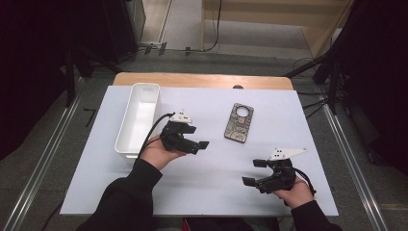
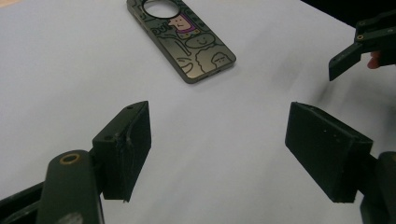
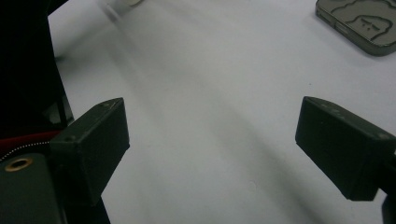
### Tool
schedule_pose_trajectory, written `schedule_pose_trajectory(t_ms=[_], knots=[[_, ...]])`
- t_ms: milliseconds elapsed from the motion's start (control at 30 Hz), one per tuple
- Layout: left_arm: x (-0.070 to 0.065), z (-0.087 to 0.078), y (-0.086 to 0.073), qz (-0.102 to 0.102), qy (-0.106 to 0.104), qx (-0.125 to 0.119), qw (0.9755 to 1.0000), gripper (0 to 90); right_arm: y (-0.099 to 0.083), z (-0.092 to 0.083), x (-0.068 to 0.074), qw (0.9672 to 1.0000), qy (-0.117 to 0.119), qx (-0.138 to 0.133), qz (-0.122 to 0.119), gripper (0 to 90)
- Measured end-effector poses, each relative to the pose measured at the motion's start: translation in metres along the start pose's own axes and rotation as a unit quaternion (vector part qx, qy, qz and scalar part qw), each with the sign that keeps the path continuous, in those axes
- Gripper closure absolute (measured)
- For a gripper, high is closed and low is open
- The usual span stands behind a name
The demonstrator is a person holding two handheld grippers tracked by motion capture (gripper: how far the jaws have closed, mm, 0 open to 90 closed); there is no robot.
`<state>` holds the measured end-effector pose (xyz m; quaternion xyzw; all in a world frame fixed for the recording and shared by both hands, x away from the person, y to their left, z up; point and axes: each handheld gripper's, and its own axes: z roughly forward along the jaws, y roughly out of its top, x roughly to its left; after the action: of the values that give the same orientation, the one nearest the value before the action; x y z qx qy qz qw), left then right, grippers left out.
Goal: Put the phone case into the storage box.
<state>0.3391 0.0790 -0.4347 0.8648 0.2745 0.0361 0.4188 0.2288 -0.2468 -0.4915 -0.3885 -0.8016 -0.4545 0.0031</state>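
Hovering left gripper (image 1: 201, 138), jaws apart

Bare white sheet (image 1: 207, 183) lay open between left gripper (image 1: 201, 140) and phone case (image 1: 239, 122); white bin (image 1: 138, 118) walled its left.

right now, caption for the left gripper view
Open left gripper pointing at a phone case lying flat on the white table.

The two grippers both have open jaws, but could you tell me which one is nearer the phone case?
The left gripper: it sits just left of the phone case, beside the white bin; the right gripper hangs nearer the table's front edge.
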Motion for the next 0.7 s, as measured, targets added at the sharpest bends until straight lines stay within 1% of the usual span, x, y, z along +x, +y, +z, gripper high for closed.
schedule_pose_trajectory(t_ms=[100, 267, 367, 700], knots=[[0.001, 0.003, 0.003, -0.002, -0.002, -0.002, 1.0000, 22.2, 0.000, 0.000, 0.000, 1.0000, 0.000, 0.000, 0.000, 8.8], [0.004, 0.010, 0.010, 0.001, -0.003, 0.002, 1.0000, 22.3, 0.000, 0.000, 0.000, 1.0000, 0.000, 0.001, -0.001, 8.8], [0.004, 0.014, 0.014, 0.003, -0.001, 0.000, 1.0000, 22.3, 0.000, 0.000, 0.000, 1.0000, 0.000, 0.000, 0.000, 8.8], [0.003, 0.029, 0.027, 0.005, 0.006, 0.009, 0.9999, 22.2, 0.000, 0.000, 0.000, 1.0000, 0.001, 0.000, 0.000, 8.8]])
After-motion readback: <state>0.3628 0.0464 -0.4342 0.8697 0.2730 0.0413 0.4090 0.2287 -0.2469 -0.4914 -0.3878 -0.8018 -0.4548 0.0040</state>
